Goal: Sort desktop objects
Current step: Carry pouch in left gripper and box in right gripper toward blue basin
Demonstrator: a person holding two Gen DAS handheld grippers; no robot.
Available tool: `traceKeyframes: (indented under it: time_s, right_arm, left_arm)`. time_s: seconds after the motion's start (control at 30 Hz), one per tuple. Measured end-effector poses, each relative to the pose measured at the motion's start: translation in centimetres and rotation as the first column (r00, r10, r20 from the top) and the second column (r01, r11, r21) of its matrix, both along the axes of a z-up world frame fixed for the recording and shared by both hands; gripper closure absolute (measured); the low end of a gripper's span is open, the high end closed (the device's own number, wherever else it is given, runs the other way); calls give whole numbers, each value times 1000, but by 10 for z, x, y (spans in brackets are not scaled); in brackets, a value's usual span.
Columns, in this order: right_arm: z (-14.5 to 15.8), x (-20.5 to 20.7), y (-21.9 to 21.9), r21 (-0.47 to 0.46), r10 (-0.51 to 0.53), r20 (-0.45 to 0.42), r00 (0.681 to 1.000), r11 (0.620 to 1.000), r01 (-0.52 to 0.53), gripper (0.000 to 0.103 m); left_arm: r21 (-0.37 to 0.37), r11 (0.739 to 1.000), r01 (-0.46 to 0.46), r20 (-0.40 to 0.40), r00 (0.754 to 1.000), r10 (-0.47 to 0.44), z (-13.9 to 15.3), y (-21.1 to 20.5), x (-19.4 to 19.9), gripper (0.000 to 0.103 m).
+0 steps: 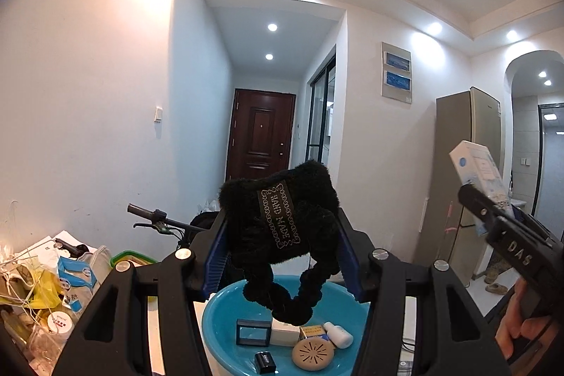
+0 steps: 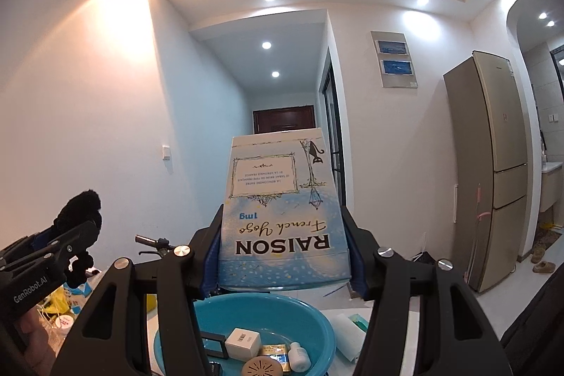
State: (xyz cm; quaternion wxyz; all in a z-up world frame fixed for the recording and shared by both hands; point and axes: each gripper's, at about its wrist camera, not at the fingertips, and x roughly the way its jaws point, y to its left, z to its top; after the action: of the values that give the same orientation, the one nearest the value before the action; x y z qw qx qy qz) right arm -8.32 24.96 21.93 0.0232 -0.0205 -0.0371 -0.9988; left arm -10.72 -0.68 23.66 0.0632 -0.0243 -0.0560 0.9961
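My left gripper [image 1: 282,228] is shut on a black fuzzy headband [image 1: 278,199] with a "HAND MADE" label, which hangs over a blue basin [image 1: 218,316]. In the basin lie a black frame box [image 1: 252,332], a white box [image 1: 283,333], a small white bottle [image 1: 338,333] and a round beige disc [image 1: 313,355]. My right gripper [image 2: 283,231] is shut on a blue-white "RAISON" box [image 2: 278,185], held upright above the basin [image 2: 317,316]. In each wrist view the other gripper shows at the side: the right gripper [image 1: 493,207] with its box [image 1: 479,164], the left gripper [image 2: 83,229] with the headband [image 2: 81,205].
Left of the basin is a heap of bags, packets and jars [image 1: 53,277] and a green-rimmed container [image 1: 130,258]. A bicycle handlebar [image 1: 155,217] sits behind. A tall fridge [image 2: 493,164] stands at the right. White paper [image 2: 347,333] lies right of the basin.
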Motion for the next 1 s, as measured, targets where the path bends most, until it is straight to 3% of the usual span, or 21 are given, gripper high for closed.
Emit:
traceKeyframes:
  time_s: [0.6, 1.0]
  right_arm:
    - [2, -12, 13, -27, 46, 28, 999, 999, -46, 47]
    - [-8, -35, 11, -27, 77, 67, 995, 997, -75, 47]
  left_arm:
    - [2, 1000, -3, 18, 1000, 3, 0, -1, -3, 46]
    - [2, 1000, -10, 93, 996, 9, -10, 2, -35, 46]
